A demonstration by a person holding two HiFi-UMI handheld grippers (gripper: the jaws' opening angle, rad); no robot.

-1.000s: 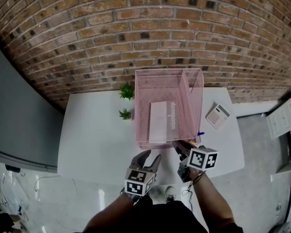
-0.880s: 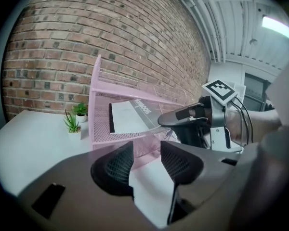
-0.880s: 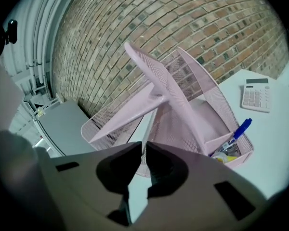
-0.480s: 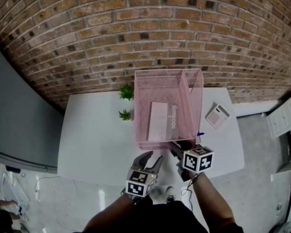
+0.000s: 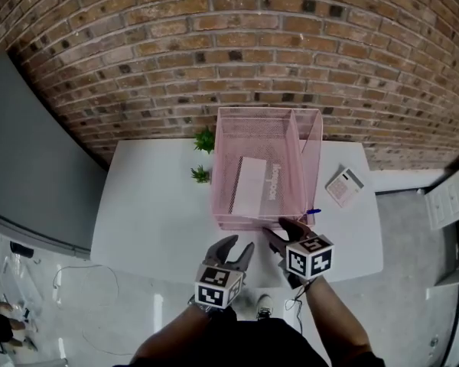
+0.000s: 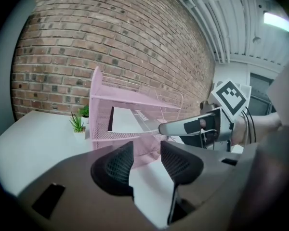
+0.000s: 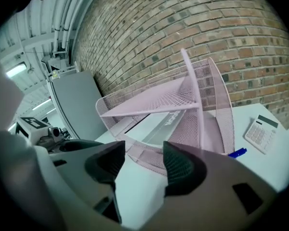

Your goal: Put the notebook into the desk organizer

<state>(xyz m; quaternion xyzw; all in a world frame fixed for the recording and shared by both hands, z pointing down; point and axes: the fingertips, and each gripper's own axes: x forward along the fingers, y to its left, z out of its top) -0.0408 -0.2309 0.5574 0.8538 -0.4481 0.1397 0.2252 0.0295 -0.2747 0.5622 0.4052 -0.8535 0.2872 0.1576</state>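
Notebook (image 5: 249, 186), flat and rectangular, lies inside pink wire-mesh desk organizer (image 5: 309, 153).

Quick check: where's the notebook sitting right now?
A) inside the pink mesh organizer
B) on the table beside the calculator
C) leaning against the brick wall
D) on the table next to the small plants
A: the notebook lies inside the pink mesh desk organizer, seen through the mesh in the head view and on its lower tray in both gripper views.
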